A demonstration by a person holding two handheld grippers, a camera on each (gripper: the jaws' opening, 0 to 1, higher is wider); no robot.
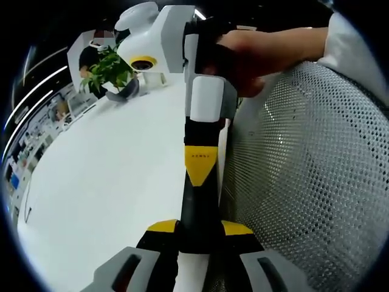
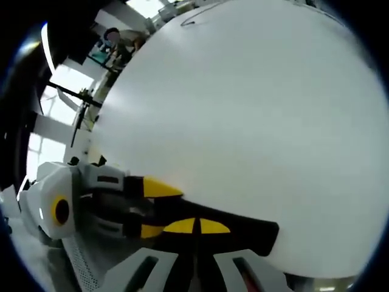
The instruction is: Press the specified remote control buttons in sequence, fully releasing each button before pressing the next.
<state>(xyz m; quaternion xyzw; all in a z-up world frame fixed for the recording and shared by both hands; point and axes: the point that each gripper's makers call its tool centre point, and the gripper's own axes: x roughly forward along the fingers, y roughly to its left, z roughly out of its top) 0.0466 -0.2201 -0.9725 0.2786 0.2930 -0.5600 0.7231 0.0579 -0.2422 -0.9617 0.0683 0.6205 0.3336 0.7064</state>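
Note:
A black remote control [image 1: 197, 210] stands edge-on between the yellow-tipped jaws of my left gripper [image 1: 199, 230], which is shut on its near end. My right gripper [image 1: 200, 173] comes down from the top, held by a person's hand [image 1: 261, 52]. Its jaws are together and its yellow tip rests on the remote's upper part. In the right gripper view, my right gripper [image 2: 197, 226] is shut, with the remote [image 2: 249, 234] stretching away to the right as a dark slab. My left gripper [image 2: 156, 210] enters from the left and clamps the remote. The buttons are hidden.
A white table [image 1: 109, 176] lies to the left. A potted green plant [image 1: 108, 70] stands at its far end. A grey mesh chair back [image 1: 304, 176] rises close on the right. A thin cable [image 2: 194, 18] lies far across the table [image 2: 243, 103].

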